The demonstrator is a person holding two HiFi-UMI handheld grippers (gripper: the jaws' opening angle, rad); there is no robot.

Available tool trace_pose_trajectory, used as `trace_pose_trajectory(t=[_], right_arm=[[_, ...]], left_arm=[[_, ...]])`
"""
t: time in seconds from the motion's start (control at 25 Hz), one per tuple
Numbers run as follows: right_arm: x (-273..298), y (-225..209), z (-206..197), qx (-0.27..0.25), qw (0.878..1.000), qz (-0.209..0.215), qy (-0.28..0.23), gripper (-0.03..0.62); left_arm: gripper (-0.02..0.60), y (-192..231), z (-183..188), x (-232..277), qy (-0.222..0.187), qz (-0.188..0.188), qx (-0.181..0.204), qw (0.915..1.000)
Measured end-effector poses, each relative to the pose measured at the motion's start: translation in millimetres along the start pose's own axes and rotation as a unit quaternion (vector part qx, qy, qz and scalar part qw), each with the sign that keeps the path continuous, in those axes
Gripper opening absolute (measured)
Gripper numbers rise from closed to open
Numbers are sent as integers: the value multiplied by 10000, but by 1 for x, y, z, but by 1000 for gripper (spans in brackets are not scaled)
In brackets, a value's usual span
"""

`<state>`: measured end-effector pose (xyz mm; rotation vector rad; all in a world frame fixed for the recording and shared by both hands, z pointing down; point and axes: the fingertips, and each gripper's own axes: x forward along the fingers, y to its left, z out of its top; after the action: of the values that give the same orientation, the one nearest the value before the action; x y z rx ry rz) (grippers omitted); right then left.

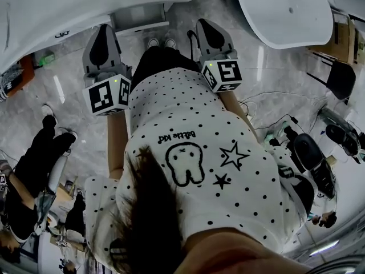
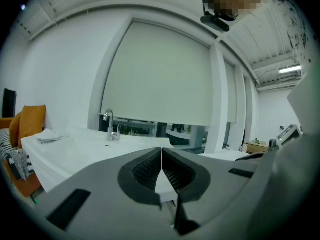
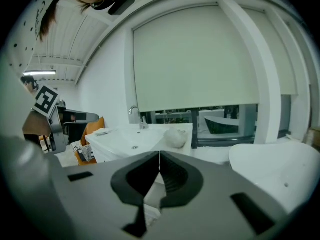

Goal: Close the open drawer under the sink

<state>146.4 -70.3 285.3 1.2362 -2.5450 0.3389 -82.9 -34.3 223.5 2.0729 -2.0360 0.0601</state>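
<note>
- Head view: the white sink unit (image 1: 85, 4) fills the upper left, and a person in a dotted shirt stands facing it on a grey marbled floor.
- The open drawer (image 1: 140, 17) juts out from under the sink's edge, just beyond the person's shoes and roughly between the two tools. Neither tool touches it.
- The left gripper (image 1: 104, 30) is held out towards the unit, its jaws pressed together with nothing between them.
- The right gripper (image 1: 206, 24) sits level with it on the other side, likewise pressed together and empty.
- The drawer looks like a stiff box on runners with a smooth, hard, rather slippery front. It probably slides with little effort and needs no pinch.
- I would push with a blunt tip on the middle of the front panel, so it does not skew.
- A small tap (image 2: 109, 125) stands on the sink top.
</note>
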Motion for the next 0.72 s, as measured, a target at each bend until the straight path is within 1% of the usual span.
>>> trace_pose_trajectory(t=[0.16, 0.4, 0.72], right_arm=[[4, 8, 2, -45, 10000, -41, 4, 15], [13, 16, 3, -126, 9999, -36, 49, 15], [20, 22, 6, -207, 9997, -88, 44, 15]], left_arm=[[9, 12, -1, -4, 25, 34, -79, 10000], [9, 18, -4, -2, 65, -60, -167, 9998], [9, 28, -5, 1, 53, -152, -133, 9998]])
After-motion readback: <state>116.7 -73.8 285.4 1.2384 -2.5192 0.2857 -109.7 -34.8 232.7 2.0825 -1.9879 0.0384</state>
